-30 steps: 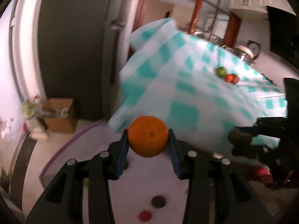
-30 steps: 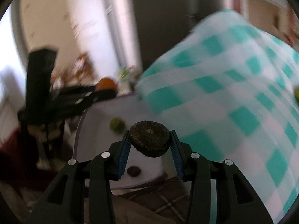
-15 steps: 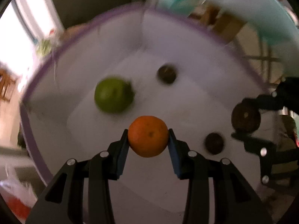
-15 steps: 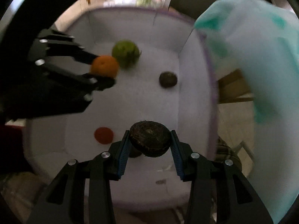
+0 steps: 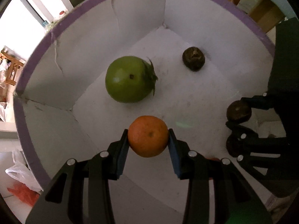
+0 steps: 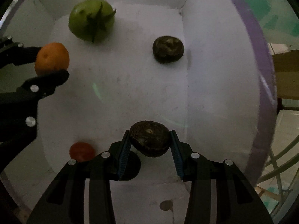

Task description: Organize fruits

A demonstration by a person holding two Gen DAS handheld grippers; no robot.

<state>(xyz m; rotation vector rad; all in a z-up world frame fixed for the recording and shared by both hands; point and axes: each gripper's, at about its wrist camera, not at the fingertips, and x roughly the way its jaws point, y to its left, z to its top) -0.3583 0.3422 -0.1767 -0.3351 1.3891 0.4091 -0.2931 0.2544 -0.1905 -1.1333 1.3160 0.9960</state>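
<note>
Two fruits are in my jaws, one per hand, both poised over the white box (image 5: 142, 15) so they can drop in with the rest. My left gripper (image 5: 149, 140) clamps the orange (image 5: 149, 135); my right gripper (image 6: 150, 143) clamps a dark brown fruit (image 6: 150, 138). On the box floor lie a green fruit (image 5: 129, 79), another brown fruit (image 6: 167, 49) and a red one (image 6: 82, 151).

Round orange (image 5: 148, 136), smooth-skinned, pinched between blue pads above the white box floor. Dark brown, rough fruit (image 6: 150, 141) likewise clamped, flat face up. Lying loose on the floor of the purple-rimmed white box (image 5: 196, 18): green tomato (image 5: 129, 79) with leafy calyx, small brown fruit (image 5: 193, 58), red fruit (image 6: 81, 151).
</note>
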